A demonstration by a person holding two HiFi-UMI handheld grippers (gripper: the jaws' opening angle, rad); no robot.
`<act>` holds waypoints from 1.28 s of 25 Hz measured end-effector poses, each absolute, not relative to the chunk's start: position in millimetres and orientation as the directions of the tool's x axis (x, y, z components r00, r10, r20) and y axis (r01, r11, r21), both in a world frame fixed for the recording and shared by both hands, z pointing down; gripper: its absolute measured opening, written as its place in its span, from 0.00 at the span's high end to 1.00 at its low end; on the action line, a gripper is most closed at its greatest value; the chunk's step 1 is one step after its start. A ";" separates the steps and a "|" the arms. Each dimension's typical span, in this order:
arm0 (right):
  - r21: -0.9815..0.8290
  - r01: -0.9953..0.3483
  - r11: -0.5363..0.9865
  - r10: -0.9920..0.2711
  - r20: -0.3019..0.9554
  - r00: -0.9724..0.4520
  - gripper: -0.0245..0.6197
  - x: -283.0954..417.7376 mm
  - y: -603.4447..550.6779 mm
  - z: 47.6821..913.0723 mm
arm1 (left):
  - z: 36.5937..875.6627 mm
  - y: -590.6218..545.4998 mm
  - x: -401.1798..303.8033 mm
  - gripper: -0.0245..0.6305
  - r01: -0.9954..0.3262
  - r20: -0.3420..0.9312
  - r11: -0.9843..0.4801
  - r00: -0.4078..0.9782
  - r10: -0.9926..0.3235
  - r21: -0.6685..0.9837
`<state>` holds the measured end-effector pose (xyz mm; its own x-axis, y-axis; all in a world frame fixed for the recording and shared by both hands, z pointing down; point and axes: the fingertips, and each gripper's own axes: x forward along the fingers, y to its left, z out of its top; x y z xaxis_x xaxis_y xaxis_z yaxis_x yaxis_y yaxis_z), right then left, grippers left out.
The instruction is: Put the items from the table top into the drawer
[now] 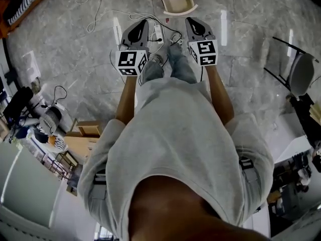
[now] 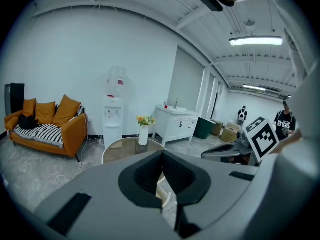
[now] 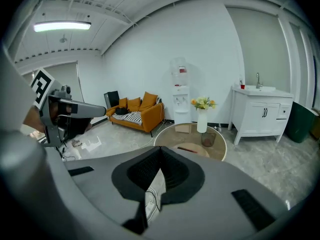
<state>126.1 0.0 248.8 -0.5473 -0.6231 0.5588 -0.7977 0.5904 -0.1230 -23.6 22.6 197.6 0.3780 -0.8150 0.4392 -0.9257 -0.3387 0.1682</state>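
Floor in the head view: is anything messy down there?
Yes. A white power strip and loose cables lie sprawled over the floor just ahead of the person's feet. That looks untidy and easy to trip on. Nothing seems spilled or broken.

An orange sofa (image 2: 47,129) stands against a white wall (image 2: 75,59), with a water dispenser (image 2: 114,114) along from it and a white sink cabinet (image 2: 176,123) beside a green bin (image 2: 203,127) further right. Strip lights (image 2: 256,41) glow overhead. A power strip (image 1: 158,32) and loose cables (image 1: 94,14) lie on the grey marble floor (image 1: 60,59), with a black-framed chair (image 1: 301,72) well off to one side.
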 end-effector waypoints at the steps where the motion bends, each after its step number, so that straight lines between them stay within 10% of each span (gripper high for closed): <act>1: -0.124 -0.790 0.600 -0.613 0.564 -0.554 0.93 124.7 -4.0 255.6 | 203.2 21.7 -21.8 0.94 -0.927 0.447 -0.334 0.375 -0.812 0.171; 32: -0.097 -0.799 0.594 -0.563 0.660 -0.499 0.93 60.4 -51.0 462.1 | 423.4 -34.9 -81.1 0.94 -0.896 0.494 -0.349 0.444 -0.748 0.276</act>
<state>60.4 -51.0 462.1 -0.4985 -0.5626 0.6595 -0.7987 0.5938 -0.0973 -81.1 -34.9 423.4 0.4437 -0.7478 0.4938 -0.8955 -0.3494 0.2756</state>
